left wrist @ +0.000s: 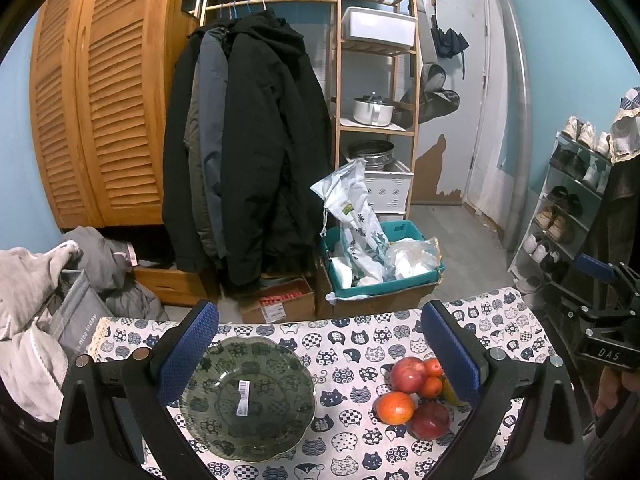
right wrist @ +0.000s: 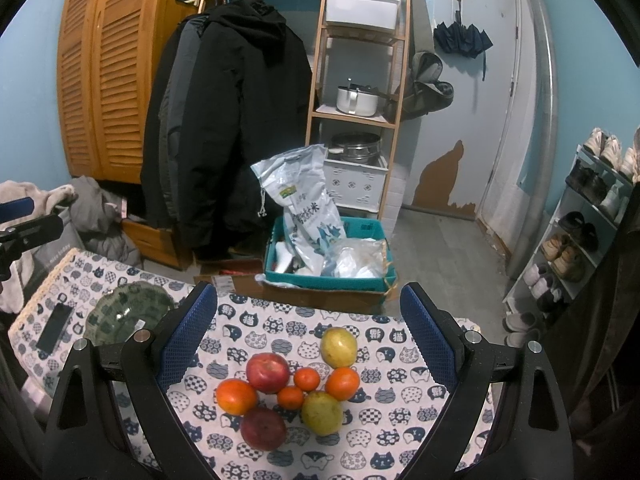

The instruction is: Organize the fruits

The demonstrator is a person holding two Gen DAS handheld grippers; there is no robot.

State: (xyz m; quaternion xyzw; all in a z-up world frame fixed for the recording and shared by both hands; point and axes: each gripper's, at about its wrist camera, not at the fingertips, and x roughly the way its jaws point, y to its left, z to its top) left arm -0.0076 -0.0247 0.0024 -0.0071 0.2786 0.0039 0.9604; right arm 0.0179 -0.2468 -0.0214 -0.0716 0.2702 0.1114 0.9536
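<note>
A green patterned glass plate (left wrist: 224, 432) lies empty on the cat-print tablecloth (left wrist: 352, 340), below my open left gripper (left wrist: 320, 356). The plate also shows in the right wrist view (right wrist: 120, 312), far left. A cluster of fruit sits to its right: two red apples (right wrist: 267, 372) (right wrist: 263, 428), two yellow-green pears (right wrist: 339, 346) (right wrist: 322, 412), two oranges (right wrist: 236, 396) (right wrist: 342, 383) and two small tangerines (right wrist: 307, 379) (right wrist: 290, 397). My open right gripper (right wrist: 308, 332) hovers above this cluster, touching nothing. In the left wrist view the fruit (left wrist: 408, 374) lies by the right finger.
A black phone (right wrist: 54, 328) lies on the table's left part. Behind the table stand a teal crate (right wrist: 332, 272) with bags on cardboard boxes, hanging coats (left wrist: 248, 140), a wooden shelf (left wrist: 376, 80) and a shoe rack (right wrist: 580, 240). Grey laundry (left wrist: 32, 320) lies at left.
</note>
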